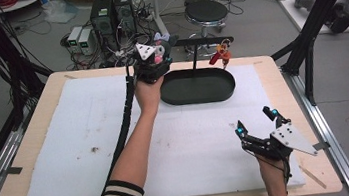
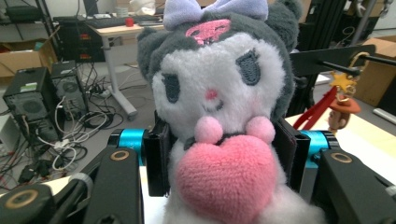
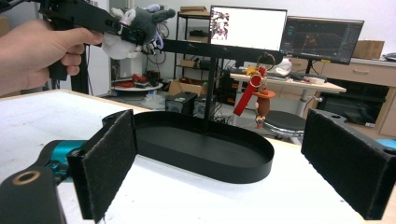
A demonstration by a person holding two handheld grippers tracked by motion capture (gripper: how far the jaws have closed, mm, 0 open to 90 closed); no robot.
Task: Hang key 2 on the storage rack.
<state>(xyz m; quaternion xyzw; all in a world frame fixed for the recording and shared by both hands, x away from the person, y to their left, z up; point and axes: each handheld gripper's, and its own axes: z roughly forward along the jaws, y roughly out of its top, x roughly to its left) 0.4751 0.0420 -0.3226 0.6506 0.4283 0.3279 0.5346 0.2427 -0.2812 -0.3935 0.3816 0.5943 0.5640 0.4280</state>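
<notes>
Plush toy [image 2: 219, 116] clamped in your left claw [image 1: 154, 60], raised at stand [image 1: 192, 55] crossbar, 11 o'clock of tray [image 1: 199, 96], probably for hanging; right claw [image 1: 256, 120] open, idle on bench [image 1: 33, 110].

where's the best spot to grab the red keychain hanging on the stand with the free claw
Probably the red strap, pinched across its flat sides from the open right claw's side of the stand. It hangs free below the crossbar, clear of the tray, while the small figure beside it looks lumpier.
</notes>
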